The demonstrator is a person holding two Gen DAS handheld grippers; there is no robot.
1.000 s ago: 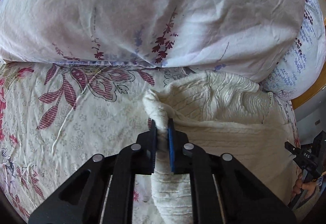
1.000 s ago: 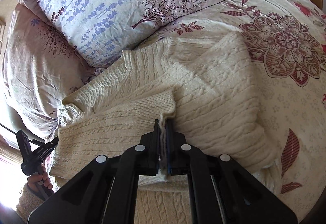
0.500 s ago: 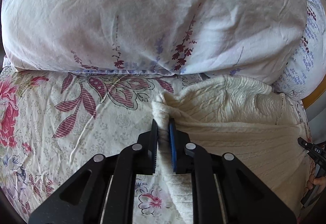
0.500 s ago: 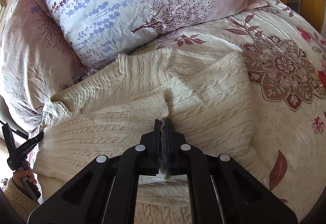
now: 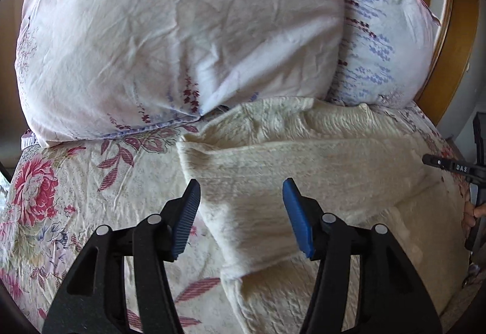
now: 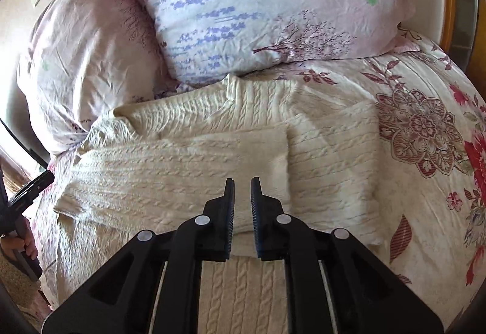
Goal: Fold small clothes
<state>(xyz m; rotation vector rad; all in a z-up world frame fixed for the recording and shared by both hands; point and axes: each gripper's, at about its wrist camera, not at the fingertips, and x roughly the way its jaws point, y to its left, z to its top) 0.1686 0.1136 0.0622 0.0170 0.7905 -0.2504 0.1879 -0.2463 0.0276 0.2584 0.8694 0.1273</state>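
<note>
Knitwear, a cream cable-knit sweater [image 6: 212, 158], lies on the bed's floral quilt [image 6: 425, 212] just below two pillows [image 6: 267, 6], its sleeves folded across the body. The left gripper [image 5: 241, 212] hangs over the sweater's left edge, its jaws having just been opening and now standing wide apart with nothing pinched. The right gripper [image 6: 242, 206] sits above the folded sleeve, jaws just parted a little, a narrow gap showing, no cloth clamped.

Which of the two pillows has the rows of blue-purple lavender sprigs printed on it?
The pillow on the right, leaning over the plainer pink pillow at the left; that one shows only faint dark branches.
</note>
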